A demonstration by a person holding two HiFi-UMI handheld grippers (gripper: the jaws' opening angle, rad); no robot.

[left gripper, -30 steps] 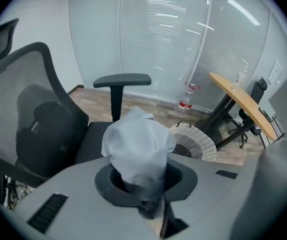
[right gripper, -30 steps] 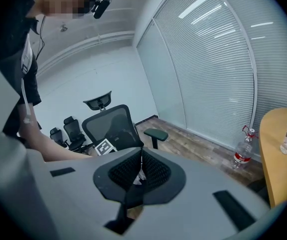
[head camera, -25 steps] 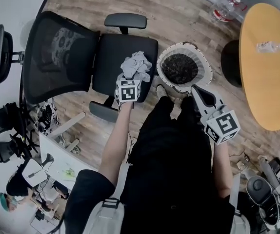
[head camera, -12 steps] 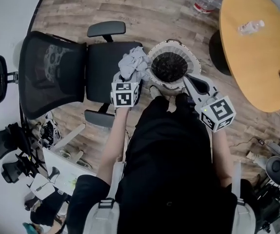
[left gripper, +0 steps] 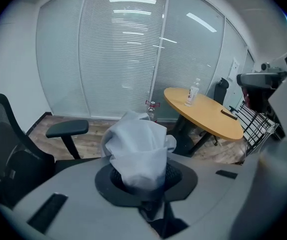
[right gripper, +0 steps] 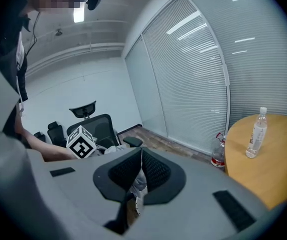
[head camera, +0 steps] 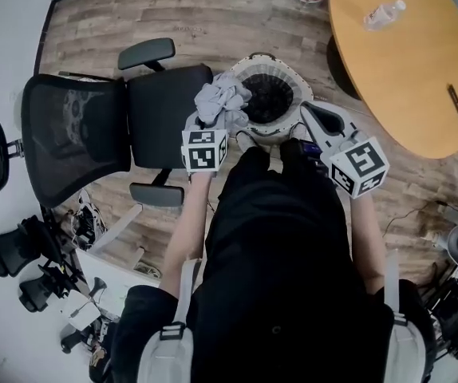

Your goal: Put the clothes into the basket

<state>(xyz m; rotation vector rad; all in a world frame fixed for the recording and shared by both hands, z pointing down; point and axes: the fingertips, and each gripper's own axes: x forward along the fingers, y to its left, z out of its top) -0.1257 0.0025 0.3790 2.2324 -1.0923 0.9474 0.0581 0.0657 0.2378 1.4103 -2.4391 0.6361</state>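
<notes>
Where left gripper (left gripper: 144, 183) pinches, soft grey cloth (left gripper: 137, 154) bunches.

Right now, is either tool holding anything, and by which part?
The left tool clamps the grey garment by a bunched fold at its lower end; the right tool is shut, holding nothing.

- Clothes (head camera: 219, 102): pale grey, plain.
- Basket (head camera: 299, 86): white rim, dark inside.
- Chair (head camera: 161, 114): black, with a mesh back.
- Counter (head camera: 404, 62): yellow-orange wood.
- Floor (head camera: 205, 14): grey-brown planks.
- Marker cube (head camera: 204, 149): white with black squares.
- Person's top (head camera: 281, 238): black.
</notes>
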